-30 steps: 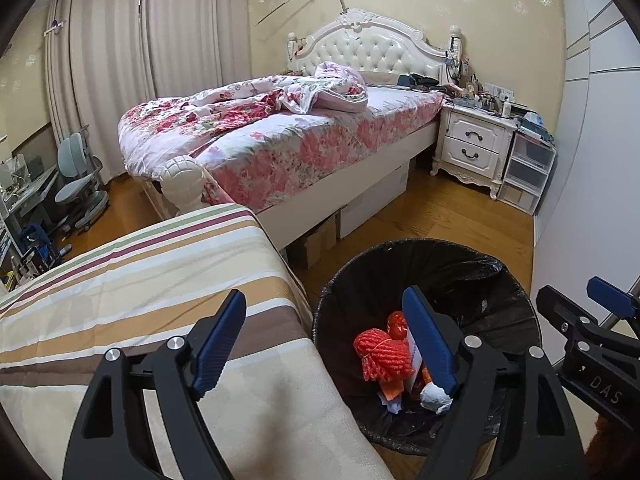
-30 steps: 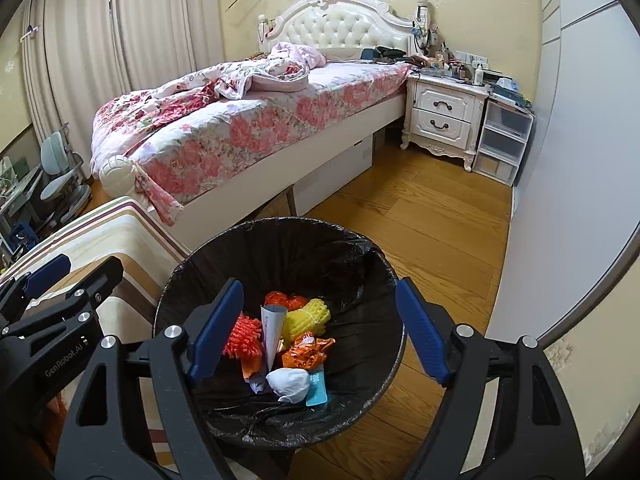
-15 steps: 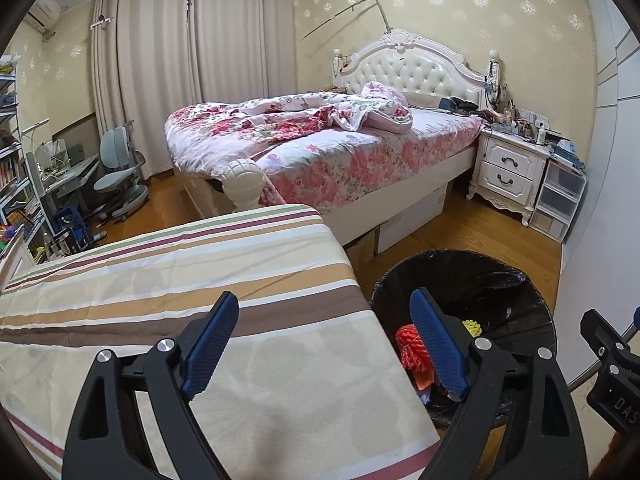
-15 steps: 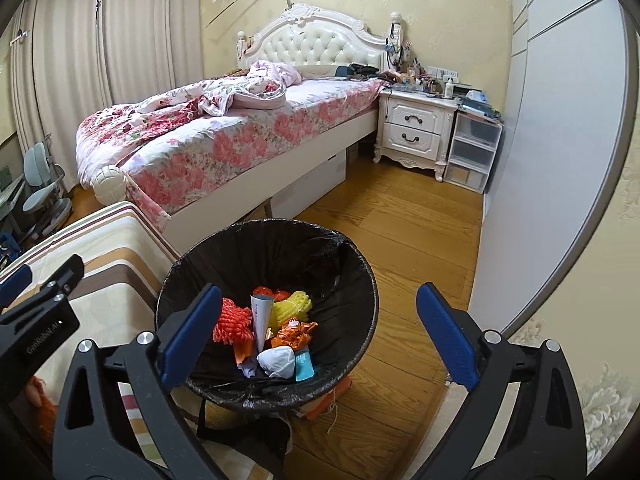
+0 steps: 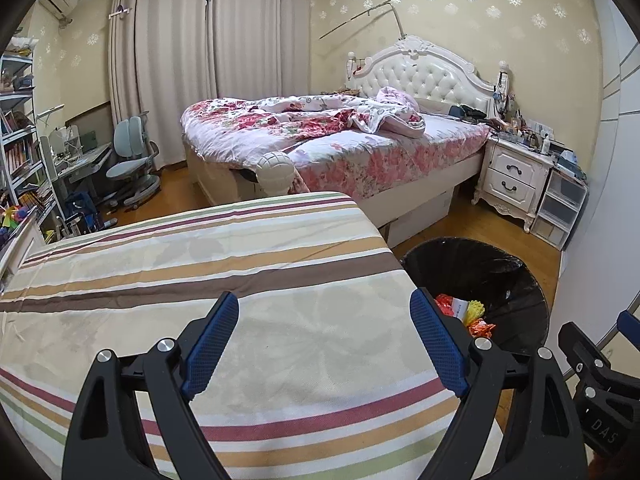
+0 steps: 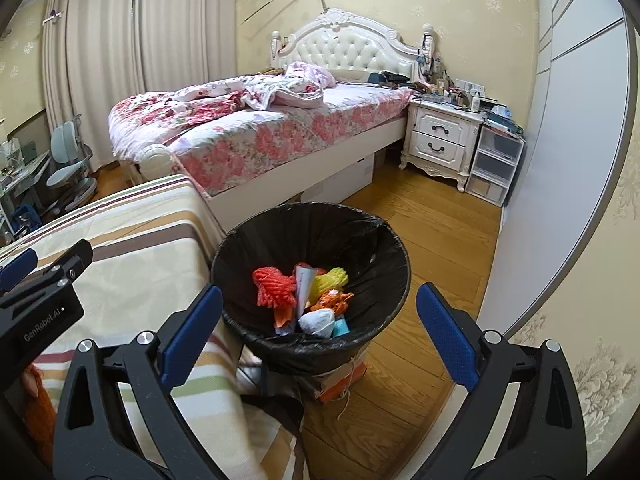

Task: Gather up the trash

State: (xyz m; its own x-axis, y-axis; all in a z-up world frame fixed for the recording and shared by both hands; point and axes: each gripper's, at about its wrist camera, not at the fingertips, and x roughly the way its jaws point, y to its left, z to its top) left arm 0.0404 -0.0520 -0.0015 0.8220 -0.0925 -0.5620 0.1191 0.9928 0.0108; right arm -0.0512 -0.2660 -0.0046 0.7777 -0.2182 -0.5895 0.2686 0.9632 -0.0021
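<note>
A black-lined trash bin stands on the wood floor beside a striped cloth surface. Inside it lie a red net, a yellow foam net, an orange wrapper and a white crumpled wad. My right gripper hangs open above the bin's near side, holding nothing. Over the striped cloth, my left gripper is open and empty, with the bin to its right. No loose trash shows on the cloth.
A floral bed fills the back, with boxes under it. A white nightstand and plastic drawers stand at the right, against a pale wardrobe wall. A desk chair and bookshelves are at the far left. An orange box sits under the bin.
Both grippers drew back from the bin and drifted left. The left view swung from the bin onto the striped cloth. The right jaws spread wider; the left jaws widened slightly.
</note>
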